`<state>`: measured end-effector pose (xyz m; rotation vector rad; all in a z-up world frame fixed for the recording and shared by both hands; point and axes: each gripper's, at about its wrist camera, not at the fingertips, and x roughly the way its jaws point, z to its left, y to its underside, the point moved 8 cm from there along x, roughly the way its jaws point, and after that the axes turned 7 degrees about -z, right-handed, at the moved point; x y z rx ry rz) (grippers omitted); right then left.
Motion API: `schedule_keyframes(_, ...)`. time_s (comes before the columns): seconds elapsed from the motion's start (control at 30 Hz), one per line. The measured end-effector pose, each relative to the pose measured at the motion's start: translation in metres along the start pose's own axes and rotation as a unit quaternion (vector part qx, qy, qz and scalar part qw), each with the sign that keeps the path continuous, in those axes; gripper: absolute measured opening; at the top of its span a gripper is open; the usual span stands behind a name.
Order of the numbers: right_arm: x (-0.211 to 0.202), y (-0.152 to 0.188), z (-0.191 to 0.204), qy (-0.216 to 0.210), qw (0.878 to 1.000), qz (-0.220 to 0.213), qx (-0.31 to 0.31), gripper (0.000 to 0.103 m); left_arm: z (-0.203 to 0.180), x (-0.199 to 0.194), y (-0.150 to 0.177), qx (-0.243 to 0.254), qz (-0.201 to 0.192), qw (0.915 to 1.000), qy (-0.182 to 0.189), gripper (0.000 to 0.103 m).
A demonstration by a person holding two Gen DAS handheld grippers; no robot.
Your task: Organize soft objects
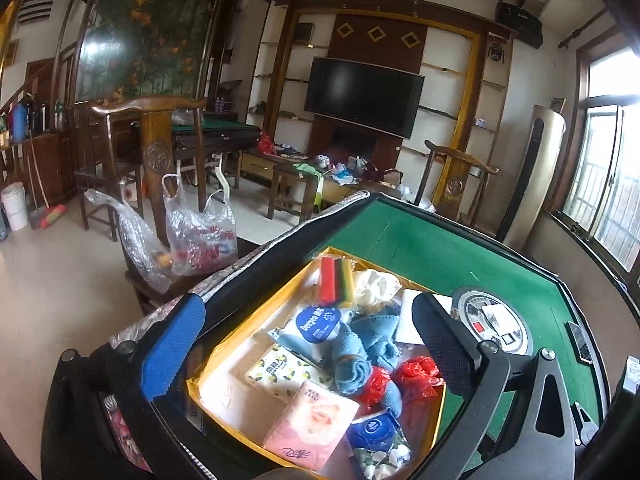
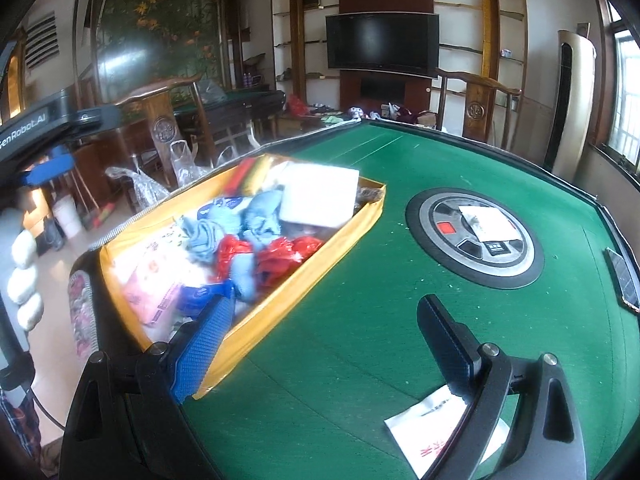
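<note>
At lower centre of the left wrist view, the left gripper (image 1: 308,344) stands wide with nothing between its fingers, above the yellow-rimmed box (image 1: 256,316) on the green table (image 1: 400,236). From left to right the box holds tissue packs (image 1: 308,424), rolled blue towels (image 1: 360,344) and red plastic bags (image 1: 416,372). In the right wrist view, the right gripper (image 2: 328,332) is also wide and empty, with the box (image 2: 320,276) at centre left and a white packet (image 2: 424,432) at lower right.
</note>
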<state>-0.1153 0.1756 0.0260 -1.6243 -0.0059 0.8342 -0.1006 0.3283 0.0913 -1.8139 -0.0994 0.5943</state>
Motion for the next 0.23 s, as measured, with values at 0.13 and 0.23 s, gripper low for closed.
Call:
schedule_keyframes(0.13, 0.003, 0.000, 0.003, -0.002, 1.000, 0.004, -0.001, 0.092, 0.003, 0.005, 0.006, -0.003, 0.017, 0.9998, 0.005, 0.103)
schedule_keyframes(0.23, 0.003, -0.001, -0.001, -0.002, 1.000, 0.006, 0.006, 0.092, 0.002, 0.007, 0.011, 0.007, 0.022, 0.9997, 0.000, 0.103)
